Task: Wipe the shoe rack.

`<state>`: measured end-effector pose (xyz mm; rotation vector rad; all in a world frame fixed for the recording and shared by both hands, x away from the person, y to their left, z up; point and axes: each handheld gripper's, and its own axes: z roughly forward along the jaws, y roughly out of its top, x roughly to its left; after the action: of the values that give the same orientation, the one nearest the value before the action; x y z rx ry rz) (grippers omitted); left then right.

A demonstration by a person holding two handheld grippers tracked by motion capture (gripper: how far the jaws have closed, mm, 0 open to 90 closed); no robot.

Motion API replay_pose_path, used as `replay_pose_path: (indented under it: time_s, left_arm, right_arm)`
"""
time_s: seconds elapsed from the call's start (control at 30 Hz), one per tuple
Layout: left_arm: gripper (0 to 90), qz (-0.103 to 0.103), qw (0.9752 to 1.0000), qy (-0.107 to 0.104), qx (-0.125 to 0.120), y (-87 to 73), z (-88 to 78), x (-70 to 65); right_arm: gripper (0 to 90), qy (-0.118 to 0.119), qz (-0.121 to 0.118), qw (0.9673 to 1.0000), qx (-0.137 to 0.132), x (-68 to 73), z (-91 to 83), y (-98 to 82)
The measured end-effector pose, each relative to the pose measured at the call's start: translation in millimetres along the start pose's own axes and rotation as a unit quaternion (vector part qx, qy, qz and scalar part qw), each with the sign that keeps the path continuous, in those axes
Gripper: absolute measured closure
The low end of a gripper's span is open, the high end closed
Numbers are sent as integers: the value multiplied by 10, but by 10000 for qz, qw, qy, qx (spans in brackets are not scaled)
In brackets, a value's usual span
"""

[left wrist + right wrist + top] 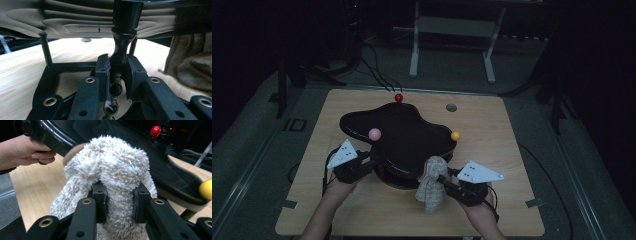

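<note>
Fluffy white cloth point(431, 186) clamped in right hand-held gripper point(451, 181), left hand-held gripper point(371, 161) clenched on black stand post point(120, 56).

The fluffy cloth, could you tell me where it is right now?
High view: the fluffy cloth hangs in the right gripper against the black tray's near right edge.

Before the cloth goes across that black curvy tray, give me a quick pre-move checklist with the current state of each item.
1. right gripper shut on the fluffy cloth: ok.
2. left gripper clamped on the black post under the tray: ok.
3. Cloth touching the tray's near edge: ok.
4. Tray top free of loose items: ok, apart from the red ball, pink ball and yellow ball at its rim.
5. Cloth clean or damp: cannot tell.
</note>
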<state>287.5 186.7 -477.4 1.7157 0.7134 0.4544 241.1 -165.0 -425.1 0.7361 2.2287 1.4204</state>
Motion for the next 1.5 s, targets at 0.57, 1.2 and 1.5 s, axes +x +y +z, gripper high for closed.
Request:
replay_pose_path:
  time_s: [0.57,1.2,1.5]
  left_arm:
    - [748,6,10000,-18,-5,-3,-1,12]
    - [748,-29,10000,-63,-22,-10,-3,19]
    - [748,-19,9999,-100,-22,-10,-1,28]
  right_arm:
    - [702,-362,129,9993,-6,-247,82,31]
    - [717,-502,348,9979,224,-364,259,-191]
    - [712,-864,310,9955,220,-603,227,-80]
